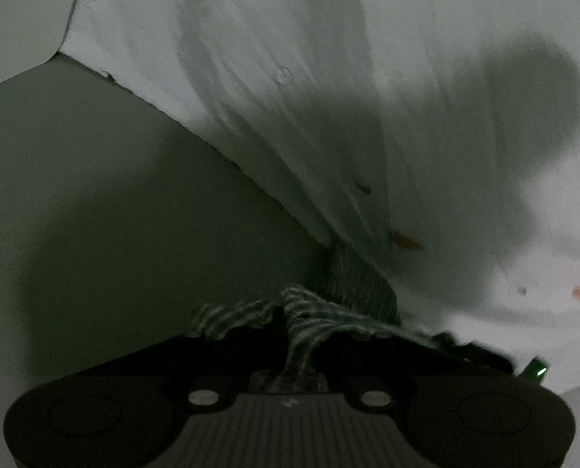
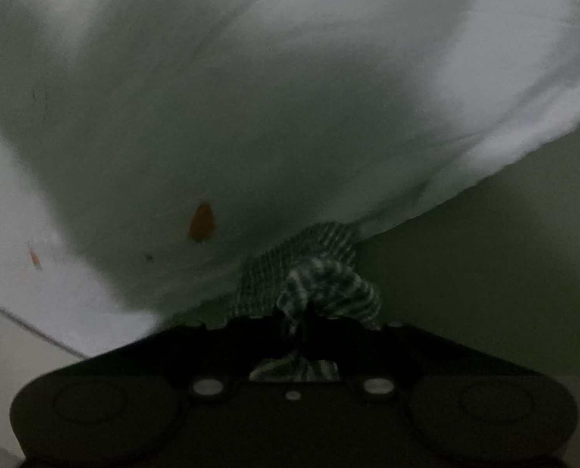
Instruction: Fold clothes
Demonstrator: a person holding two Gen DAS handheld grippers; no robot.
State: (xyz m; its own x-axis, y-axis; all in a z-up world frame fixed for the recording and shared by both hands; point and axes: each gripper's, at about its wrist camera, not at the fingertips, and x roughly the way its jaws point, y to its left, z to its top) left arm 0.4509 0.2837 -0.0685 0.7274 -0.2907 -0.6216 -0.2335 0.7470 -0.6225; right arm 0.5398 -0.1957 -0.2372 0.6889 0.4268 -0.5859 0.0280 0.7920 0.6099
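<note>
In the left wrist view, the left gripper was seen with its jaws drawn together on a bunched striped trim of the white garment. The striped cloth was pinched between the two fingers and trailed back toward the gripper body. From that grip the white garment was stretched away ahead and to the right of the tool, its folds fanned out from the pinched point. A small button was seen further ahead on the cloth, and an orange mark lay just ahead and right of the fingertips. To the left of the tool a dark greenish surface was shown below the garment's edge. A rounded shadow was cast on the cloth to the right.

In the right wrist view, the right gripper was likewise closed on a gathered wad of the striped trim, with cloth caught between its fingers. The white garment was spread ahead and to the left of the tool, an orange mark ahead-left of the tips. The greenish surface lay to the right
</note>
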